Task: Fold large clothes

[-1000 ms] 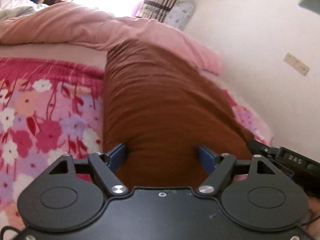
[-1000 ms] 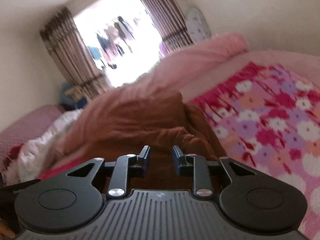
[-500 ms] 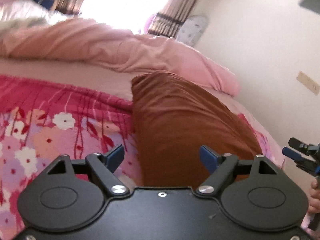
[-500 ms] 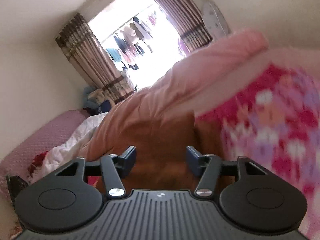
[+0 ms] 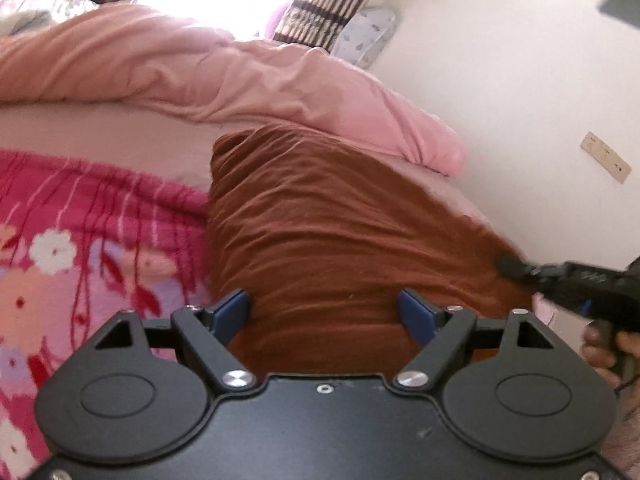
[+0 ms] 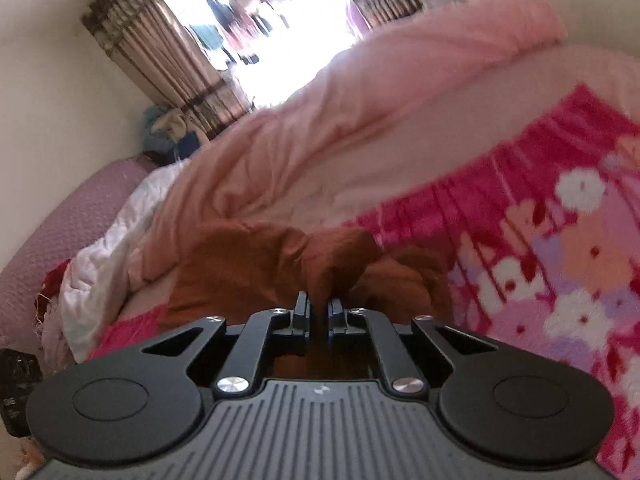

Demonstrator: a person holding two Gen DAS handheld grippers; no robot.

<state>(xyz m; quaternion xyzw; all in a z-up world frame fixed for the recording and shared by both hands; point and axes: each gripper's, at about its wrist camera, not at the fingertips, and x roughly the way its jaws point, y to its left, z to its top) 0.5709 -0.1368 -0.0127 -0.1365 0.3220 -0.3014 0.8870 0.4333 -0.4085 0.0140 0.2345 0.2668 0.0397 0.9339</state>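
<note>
A large brown garment (image 5: 332,240) lies lengthwise on the bed over a pink floral blanket (image 5: 88,248). My left gripper (image 5: 324,312) is open, its blue fingers wide apart just above the garment's near end, holding nothing. The right gripper shows at the right edge of that view (image 5: 508,266), at the garment's side. In the right wrist view my right gripper (image 6: 318,312) is shut on a raised pinch of the brown garment (image 6: 256,268).
A pink duvet (image 5: 224,68) is heaped along the far side of the bed. A white wall with a socket plate (image 5: 606,156) runs on the right. A white quilt (image 6: 108,256) and a purple headboard (image 6: 60,232) lie left in the right wrist view.
My right gripper went from open to shut on a fold of the brown garment at its side. My left gripper stayed open and shifted slightly over the garment's near end.
</note>
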